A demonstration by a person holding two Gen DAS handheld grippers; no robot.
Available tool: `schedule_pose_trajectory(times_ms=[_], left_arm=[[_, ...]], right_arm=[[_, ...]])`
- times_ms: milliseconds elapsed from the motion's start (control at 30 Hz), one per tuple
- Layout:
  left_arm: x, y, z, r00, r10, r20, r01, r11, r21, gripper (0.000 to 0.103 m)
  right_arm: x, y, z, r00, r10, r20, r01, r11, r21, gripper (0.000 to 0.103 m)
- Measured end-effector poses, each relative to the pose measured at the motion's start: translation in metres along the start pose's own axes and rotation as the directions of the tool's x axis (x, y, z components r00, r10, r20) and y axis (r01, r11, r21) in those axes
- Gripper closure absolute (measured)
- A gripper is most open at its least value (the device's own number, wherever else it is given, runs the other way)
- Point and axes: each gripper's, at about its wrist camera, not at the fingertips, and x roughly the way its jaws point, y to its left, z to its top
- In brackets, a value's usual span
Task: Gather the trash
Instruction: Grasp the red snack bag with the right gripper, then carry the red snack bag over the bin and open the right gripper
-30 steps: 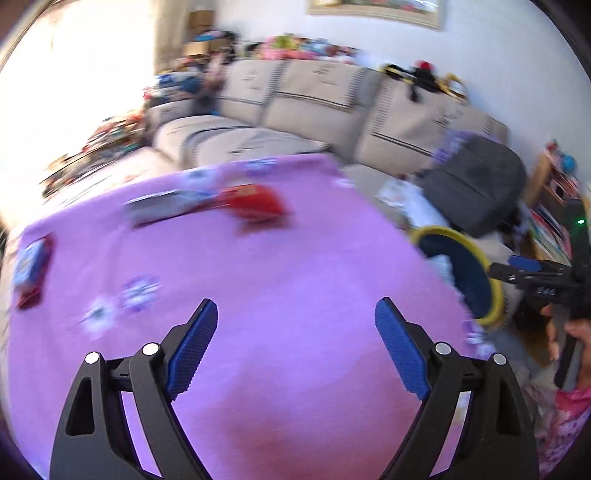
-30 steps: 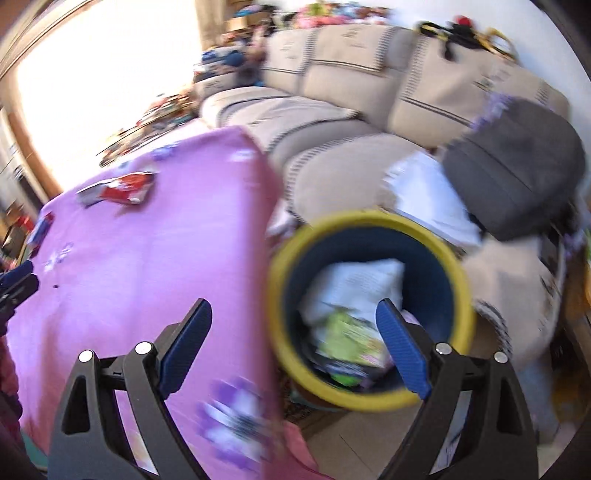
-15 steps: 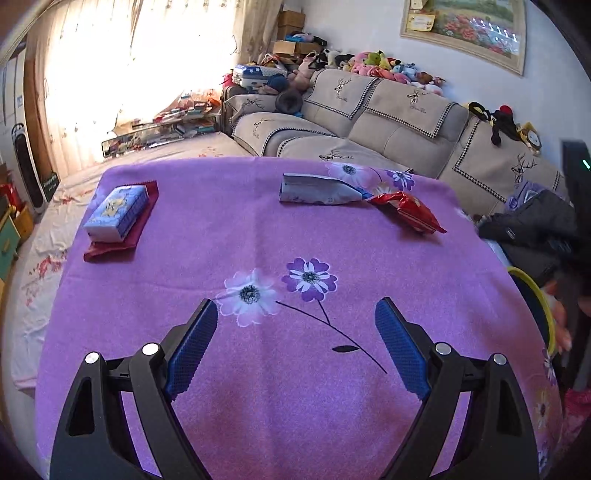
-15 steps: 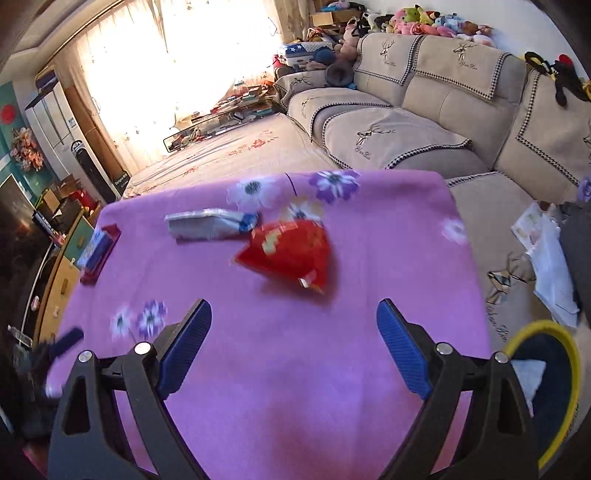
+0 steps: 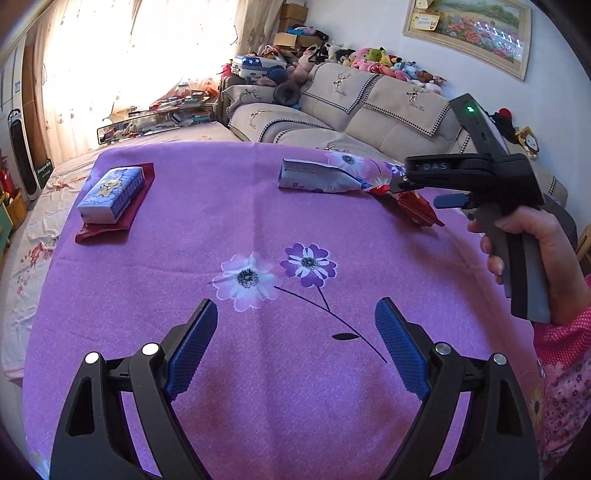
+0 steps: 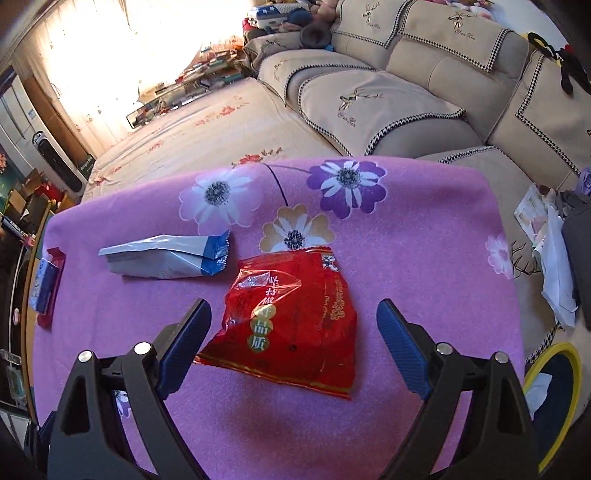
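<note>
Lying between spread right claw (image 6: 293,334) fingers: red wrapper (image 6: 291,317)

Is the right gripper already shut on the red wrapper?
No: the right gripper is open, its fingers either side of the red wrapper lying on the purple tablecloth.

home living room | sofa (image 6: 406,92) | plush toys (image 5: 380,62) | framed painting (image 5: 469,29)
</note>
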Motion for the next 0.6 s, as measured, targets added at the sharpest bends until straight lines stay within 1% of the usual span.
schedule_pose_trajectory(times_ms=[67, 100, 167, 233, 367, 433, 600], left_arm=[[-0.001, -0.004, -0.002, 1.000, -0.003, -0.007, 0.003, 1.000, 0.005, 0.017], [-0.001, -0.005, -0.003, 1.000, -0.005, -0.010, 0.005, 1.000, 0.005, 0.017], [0.000, -0.005, -0.003, 1.000, -0.012, -0.014, 0.012, 1.000, 0.005, 0.017], [0.000, -0.006, -0.004, 1.000, -0.011, -0.012, 0.011, 1.000, 0.006, 0.017], [0.001, -0.007, -0.004, 1.000, -0.012, -0.020, 0.013, 1.000, 0.005, 0.017], [0.002, -0.006, -0.004, 1.000, -0.012, -0.021, 0.012, 1.000, 0.006, 0.017], [0.003, -0.008, -0.005, 1.000, -0.009, -0.023, 0.010, 1.000, 0.009, 0.017]], right_arm=[[0.005, 0.001, 0.000, 1.000, 0.000, -0.012, 0.000, 1.000, 0.004, 0.017], [0.007, 0.001, 0.000, 1.000, -0.002, -0.014, 0.002, 1.000, 0.004, 0.019], [0.009, 0.001, 0.000, 1.000, 0.002, -0.022, -0.002, 1.000, 0.007, 0.026], [0.011, 0.006, -0.001, 0.999, 0.009, -0.034, -0.008, 1.000, 0.008, 0.041], [0.009, 0.006, -0.005, 0.999, 0.017, -0.036, -0.017, 1.000, 0.007, 0.051], [0.005, 0.006, -0.008, 0.999, 0.033, -0.029, -0.032, 0.999, 0.010, 0.053], [-0.020, 0.007, -0.025, 0.999, 0.042, 0.018, -0.042, 0.999, -0.009, 0.054]])
